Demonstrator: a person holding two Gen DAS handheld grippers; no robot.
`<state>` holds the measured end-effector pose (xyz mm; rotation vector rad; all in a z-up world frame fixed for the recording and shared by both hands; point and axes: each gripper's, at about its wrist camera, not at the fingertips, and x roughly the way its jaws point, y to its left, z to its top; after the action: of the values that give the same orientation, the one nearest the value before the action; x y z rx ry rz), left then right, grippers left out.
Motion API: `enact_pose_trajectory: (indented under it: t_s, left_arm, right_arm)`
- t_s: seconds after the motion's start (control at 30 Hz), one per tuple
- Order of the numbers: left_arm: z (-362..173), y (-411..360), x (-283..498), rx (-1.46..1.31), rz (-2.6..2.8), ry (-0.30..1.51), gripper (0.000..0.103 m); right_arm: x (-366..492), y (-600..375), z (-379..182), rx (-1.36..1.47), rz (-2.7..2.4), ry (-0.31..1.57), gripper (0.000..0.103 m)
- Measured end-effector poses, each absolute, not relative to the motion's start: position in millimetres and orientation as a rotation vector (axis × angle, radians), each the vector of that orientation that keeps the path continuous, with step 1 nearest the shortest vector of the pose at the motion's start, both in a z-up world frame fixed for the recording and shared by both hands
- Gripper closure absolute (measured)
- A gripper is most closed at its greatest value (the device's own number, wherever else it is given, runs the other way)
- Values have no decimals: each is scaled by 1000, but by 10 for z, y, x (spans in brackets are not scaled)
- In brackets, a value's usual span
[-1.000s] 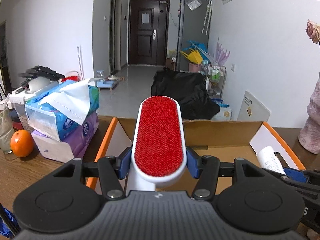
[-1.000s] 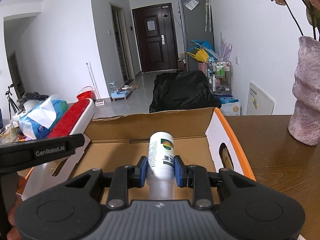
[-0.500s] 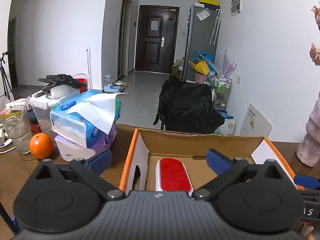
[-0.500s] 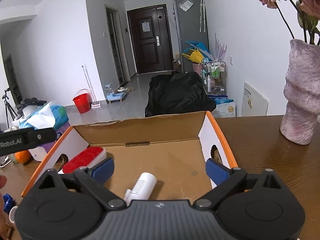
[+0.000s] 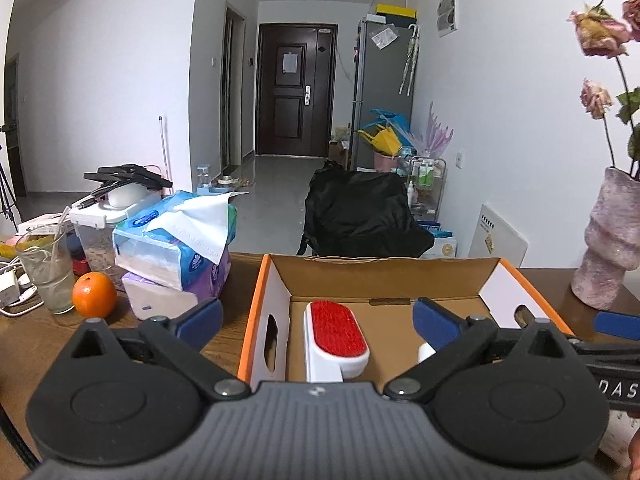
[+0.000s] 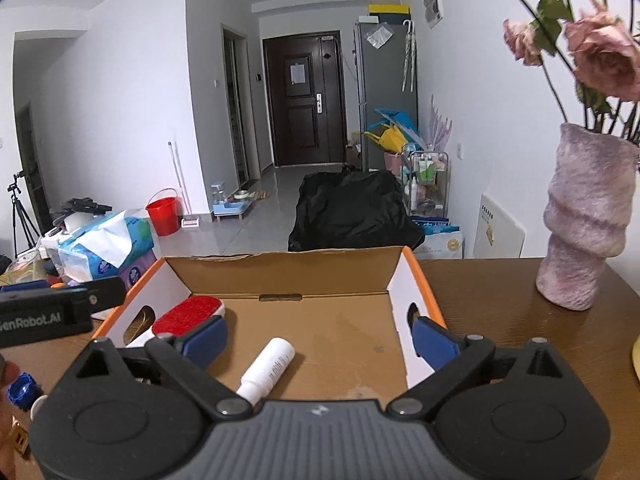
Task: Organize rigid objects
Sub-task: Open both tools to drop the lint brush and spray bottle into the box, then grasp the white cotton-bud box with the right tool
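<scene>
Lying in the cardboard box (image 6: 280, 276), the white bottle (image 6: 267, 372) and the red lint brush (image 5: 335, 338) are partly hidden — gripper bodies cover their near ends. Left gripper (image 5: 318, 318) and right gripper (image 6: 320, 338) tilt down toward 12 o'clock, jaws spread, nothing between them.

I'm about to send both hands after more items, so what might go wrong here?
The white bottle lies on its side in the cardboard box, so it may roll. The lint brush sits against the left wall; dropped items could land on it. The vase stands near the right gripper; a wide swing might tip it.
</scene>
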<state>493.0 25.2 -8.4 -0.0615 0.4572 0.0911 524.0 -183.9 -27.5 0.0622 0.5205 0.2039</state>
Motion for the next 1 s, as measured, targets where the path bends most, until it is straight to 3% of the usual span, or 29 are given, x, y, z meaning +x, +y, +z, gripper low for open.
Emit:
enact_pose_trajectory:
  t_s: [1.0]
  left_arm:
    - [-224,369,3619,-74,72,418,0]
  right_arm:
    - [3834,-2232,-210,26,202,407,4]
